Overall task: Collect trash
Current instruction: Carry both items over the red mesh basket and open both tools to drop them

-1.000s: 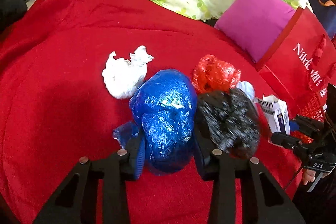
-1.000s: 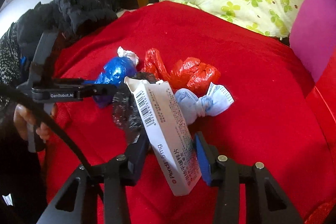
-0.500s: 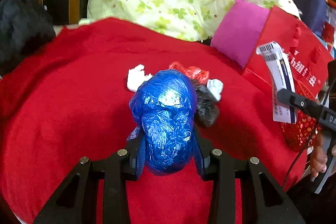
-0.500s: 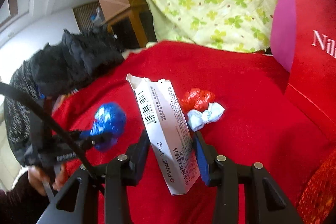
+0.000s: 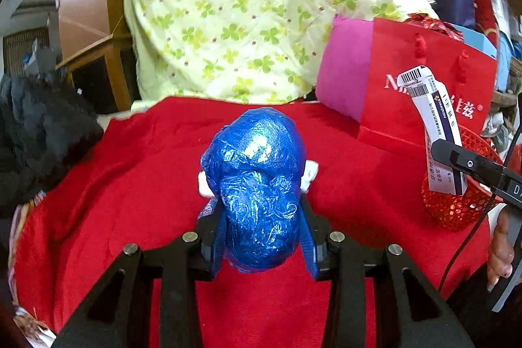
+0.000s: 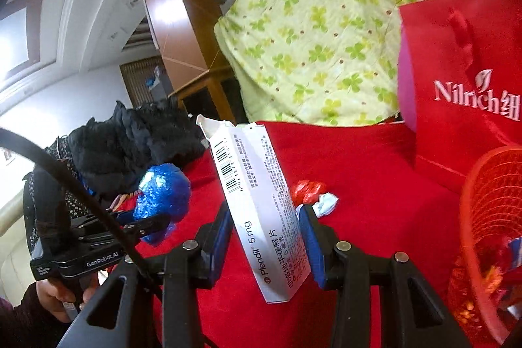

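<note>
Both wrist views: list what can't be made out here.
- Left wrist view: trash left on the red cloth is mostly hidden behind the blue bag.
- Right wrist view: red mesh basket cut off by the edge; contents unclear.
- Medicine box: small print unreadable.

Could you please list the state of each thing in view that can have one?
Left tongs: shut on blue bag.
Blue bag: crumpled, lifted.
Right tongs: shut on medicine box.
Medicine box: flap open, tilted.
Red basket: holding trash.
Red wad: lying on blanket.
</note>
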Tool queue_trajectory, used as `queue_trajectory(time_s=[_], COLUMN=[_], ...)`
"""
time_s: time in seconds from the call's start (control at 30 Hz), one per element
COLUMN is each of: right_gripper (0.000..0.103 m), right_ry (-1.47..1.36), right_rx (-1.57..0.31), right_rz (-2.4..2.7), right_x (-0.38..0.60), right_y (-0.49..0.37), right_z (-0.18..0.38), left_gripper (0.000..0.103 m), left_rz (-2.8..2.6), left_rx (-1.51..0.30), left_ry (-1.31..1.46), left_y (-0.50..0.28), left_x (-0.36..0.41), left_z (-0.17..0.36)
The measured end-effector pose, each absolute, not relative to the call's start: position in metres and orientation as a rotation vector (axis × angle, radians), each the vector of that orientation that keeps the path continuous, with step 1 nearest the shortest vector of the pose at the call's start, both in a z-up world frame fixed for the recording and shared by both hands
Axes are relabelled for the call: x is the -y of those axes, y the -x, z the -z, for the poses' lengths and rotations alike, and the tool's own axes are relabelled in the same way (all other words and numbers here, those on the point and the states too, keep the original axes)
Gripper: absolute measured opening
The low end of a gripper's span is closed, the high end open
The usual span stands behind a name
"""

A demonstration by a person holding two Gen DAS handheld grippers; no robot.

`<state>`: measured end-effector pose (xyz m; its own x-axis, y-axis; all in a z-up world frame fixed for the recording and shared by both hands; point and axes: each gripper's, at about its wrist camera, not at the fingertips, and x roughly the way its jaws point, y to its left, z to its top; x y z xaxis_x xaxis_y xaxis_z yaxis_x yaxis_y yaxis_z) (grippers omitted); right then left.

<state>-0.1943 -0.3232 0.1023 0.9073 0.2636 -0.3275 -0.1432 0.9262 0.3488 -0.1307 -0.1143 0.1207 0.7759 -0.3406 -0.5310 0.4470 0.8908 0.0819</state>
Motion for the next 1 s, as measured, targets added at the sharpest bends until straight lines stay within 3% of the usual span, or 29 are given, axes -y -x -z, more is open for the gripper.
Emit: queue_trajectory(time_s=[1.0], right_gripper=[0.044], right_ry=[-0.45], right_rx=[-0.176], right_rz=[-0.067], right_x=[0.437], right_y=[0.296], right_z=[-0.115], left_gripper=[0.041], left_rz=[0.563], left_rx=[-0.402], left_ry=[-0.413], left_y=[0.194], left_x=[0.252], left_z=[-0.157])
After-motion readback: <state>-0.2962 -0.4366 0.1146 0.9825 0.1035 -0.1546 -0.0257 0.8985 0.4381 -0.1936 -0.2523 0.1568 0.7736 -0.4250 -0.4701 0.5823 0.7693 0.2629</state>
